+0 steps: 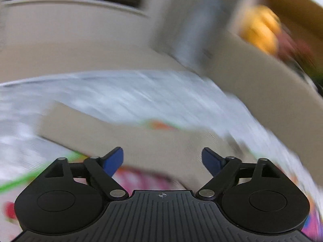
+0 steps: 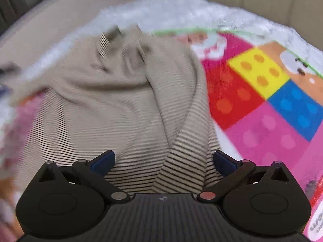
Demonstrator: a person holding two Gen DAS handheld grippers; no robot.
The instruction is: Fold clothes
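A: Left wrist view: the left gripper (image 1: 162, 159) has its blue pads apart, nothing between them. A beige fabric panel (image 1: 125, 139) lies blurred just ahead, on the colourful play mat (image 1: 141, 179).

B: Right wrist view: the right gripper (image 2: 163, 163) is also spread, clamping nothing. The beige, dark-striped knit garment (image 2: 121, 100) lies on the mat directly ahead, its folded strip running away from the jaws. The right hand looks nearer.
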